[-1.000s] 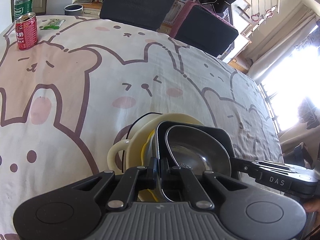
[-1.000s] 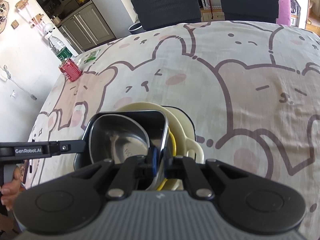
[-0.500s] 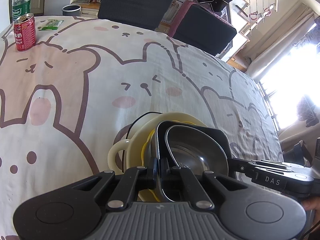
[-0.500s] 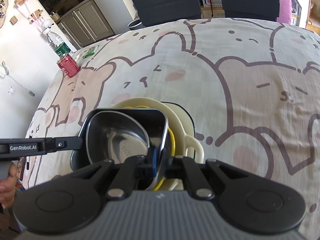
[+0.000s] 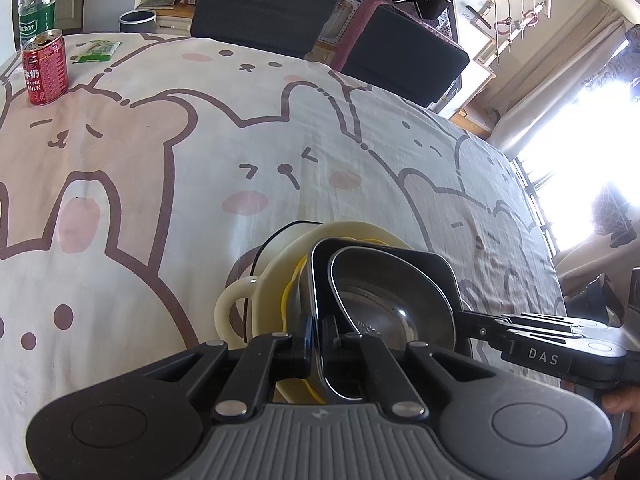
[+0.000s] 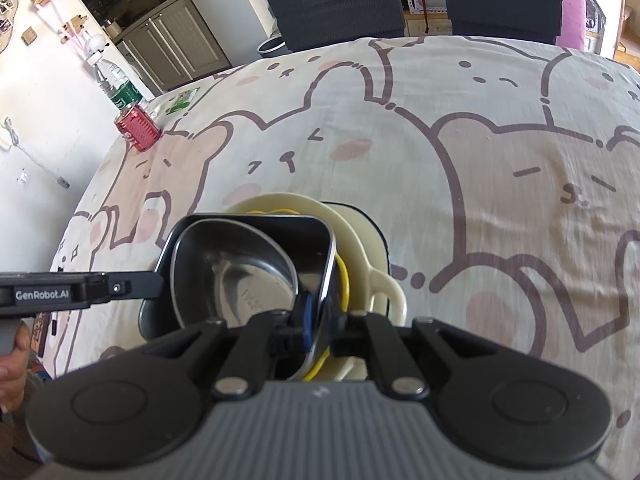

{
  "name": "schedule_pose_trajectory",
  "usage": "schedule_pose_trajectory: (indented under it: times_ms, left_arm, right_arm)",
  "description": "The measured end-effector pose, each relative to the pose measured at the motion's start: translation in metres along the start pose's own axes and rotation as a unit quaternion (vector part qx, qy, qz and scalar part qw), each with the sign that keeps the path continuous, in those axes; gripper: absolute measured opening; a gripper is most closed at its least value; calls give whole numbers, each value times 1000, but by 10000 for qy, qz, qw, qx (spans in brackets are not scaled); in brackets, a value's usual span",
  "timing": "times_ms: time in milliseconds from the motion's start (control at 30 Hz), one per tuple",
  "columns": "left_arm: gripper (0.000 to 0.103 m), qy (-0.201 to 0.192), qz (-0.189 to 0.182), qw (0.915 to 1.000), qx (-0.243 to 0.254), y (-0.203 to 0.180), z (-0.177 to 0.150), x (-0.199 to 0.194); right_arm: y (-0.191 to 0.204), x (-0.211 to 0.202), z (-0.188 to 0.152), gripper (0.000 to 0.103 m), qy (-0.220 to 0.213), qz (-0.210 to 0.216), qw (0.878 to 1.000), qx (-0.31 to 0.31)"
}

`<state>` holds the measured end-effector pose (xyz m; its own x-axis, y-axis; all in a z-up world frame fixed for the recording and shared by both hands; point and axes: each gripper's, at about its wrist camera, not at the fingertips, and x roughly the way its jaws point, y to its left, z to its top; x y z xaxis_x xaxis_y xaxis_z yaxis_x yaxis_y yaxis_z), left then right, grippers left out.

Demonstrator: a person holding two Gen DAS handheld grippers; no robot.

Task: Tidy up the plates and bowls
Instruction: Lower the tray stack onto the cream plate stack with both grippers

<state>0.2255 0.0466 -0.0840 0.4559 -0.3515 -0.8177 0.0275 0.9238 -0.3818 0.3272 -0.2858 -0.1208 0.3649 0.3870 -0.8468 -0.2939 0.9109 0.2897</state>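
— What's each gripper doing with that stack?

— Both are clamped on the dark square dish (image 5: 420,264). The left gripper (image 5: 319,338) pinches its near rim on one side, fingers squeezed together on the thin wall. The right gripper (image 6: 318,320) bites the opposite rim the same way, one blue pad (image 6: 306,322) inside the dish, the other finger outside.

— And what's in the dish?

— A stainless steel bowl (image 5: 384,300) sits nested inside it, shiny bottom showing. Under the dish there's a yellow rim (image 6: 344,280), and below that a cream bowl with a loop handle (image 5: 236,308). Beneath the cream bowl a black-edged plate (image 6: 368,228) pokes out on the far side.

— Where's the whole pile?

— On the bear-print tablecloth (image 5: 280,140), at the near edge, right under both grippers. Well beyond the dish, at the far left corner, stands a red milk can (image 5: 43,66) with a green-labelled water bottle (image 5: 37,4) just behind it.
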Motion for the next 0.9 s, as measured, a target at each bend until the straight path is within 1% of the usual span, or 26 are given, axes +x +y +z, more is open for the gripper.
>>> schedule_pose_trajectory:
  times_ms: [100,200,600,633,667,700,900]
  left_arm:
    - [7,0,5,10000,1,0,0,0]
    - [7,7,7,10000,26,-1,0,-1]
    - [9,-1,16,10000,48,-1,-1,-4]
    - [10,-3,23,10000,50,-1,-1,-5]
    - [15,-9,31,10000,52,0,-1,-6]
    - [17,-20,32,10000,53,0,-1,-7]
    - [17,-49,37,10000,34,1,-2,-11]
  right_arm:
    - [-1,0,0,12,-8,-19,10000,11]
    - [-2,-2,0,15,-30,-19,10000,42]
    - [-3,-8,-1,15,-115,11,9999,80]
    - [-3,-8,-1,15,-121,11,9999,78]
    - [-3,-9,-1,15,-126,12,9999,76]
    - [-2,-9,-1,15,-131,13,9999,77]
    - [-2,-12,-1,15,-168,36,9998,86]
